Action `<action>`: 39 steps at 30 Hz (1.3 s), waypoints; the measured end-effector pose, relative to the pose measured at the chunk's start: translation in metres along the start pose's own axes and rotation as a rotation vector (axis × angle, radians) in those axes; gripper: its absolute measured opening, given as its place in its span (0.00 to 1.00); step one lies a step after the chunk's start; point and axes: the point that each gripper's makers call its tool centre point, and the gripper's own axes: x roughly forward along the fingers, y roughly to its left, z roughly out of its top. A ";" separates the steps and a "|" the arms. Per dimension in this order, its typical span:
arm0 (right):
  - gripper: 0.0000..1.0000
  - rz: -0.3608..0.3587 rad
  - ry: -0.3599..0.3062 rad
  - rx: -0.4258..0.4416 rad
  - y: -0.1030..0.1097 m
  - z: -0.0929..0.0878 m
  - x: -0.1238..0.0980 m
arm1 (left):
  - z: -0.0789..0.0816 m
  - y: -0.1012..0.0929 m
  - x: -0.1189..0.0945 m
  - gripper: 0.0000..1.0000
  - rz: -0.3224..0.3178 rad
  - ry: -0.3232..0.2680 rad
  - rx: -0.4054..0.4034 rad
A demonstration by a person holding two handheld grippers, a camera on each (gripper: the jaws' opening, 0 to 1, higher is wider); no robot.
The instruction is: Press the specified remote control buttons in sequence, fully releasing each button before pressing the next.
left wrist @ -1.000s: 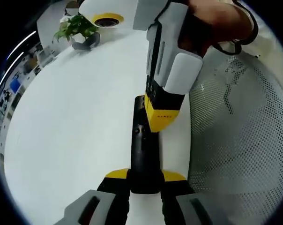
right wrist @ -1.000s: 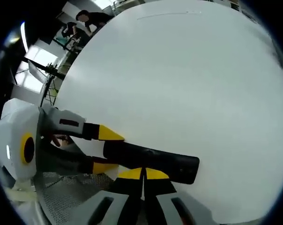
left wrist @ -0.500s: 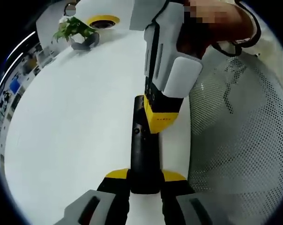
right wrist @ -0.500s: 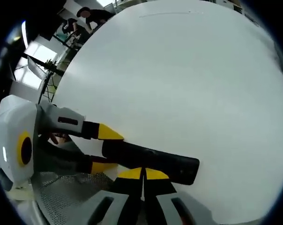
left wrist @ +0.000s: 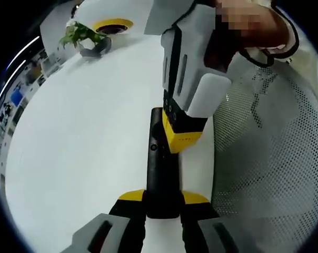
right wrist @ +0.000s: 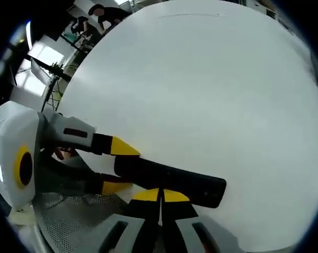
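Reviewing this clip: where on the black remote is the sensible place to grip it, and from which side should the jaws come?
Judging from the shape, the remote is a long narrow bar, so grip its near end across the narrow width, coming in along its length. The left gripper does this, leaving the button face open for the right gripper, shut above.

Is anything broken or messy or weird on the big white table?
Nothing stands out. The black remote looks whole, with one end clamped between the left gripper's jaws. The right gripper, jaws shut, has its yellow tips down on the remote. The white table has no spills, and the potted plant stands upright far off.
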 end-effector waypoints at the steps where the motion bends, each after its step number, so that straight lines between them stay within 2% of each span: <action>1: 0.00 0.004 -0.006 0.008 0.000 0.000 0.000 | 0.000 0.000 0.000 0.24 0.002 -0.003 -0.001; 13: 0.00 0.014 -0.020 0.044 0.002 0.001 -0.003 | 0.000 0.000 -0.001 0.24 -0.004 -0.014 -0.003; 15: 0.00 0.027 -0.062 0.047 0.004 0.008 -0.006 | 0.000 0.000 0.000 0.24 -0.006 -0.012 -0.003; 19: 0.00 0.027 -0.096 0.033 0.004 0.017 -0.010 | 0.000 0.000 0.000 0.24 -0.006 -0.014 -0.002; 22: 0.00 0.057 -0.113 0.036 0.009 0.021 -0.010 | 0.000 0.000 -0.001 0.24 -0.005 -0.015 -0.002; 39: 0.00 0.048 -0.078 -0.003 0.011 0.016 0.001 | 0.000 0.000 0.000 0.24 -0.003 -0.014 -0.011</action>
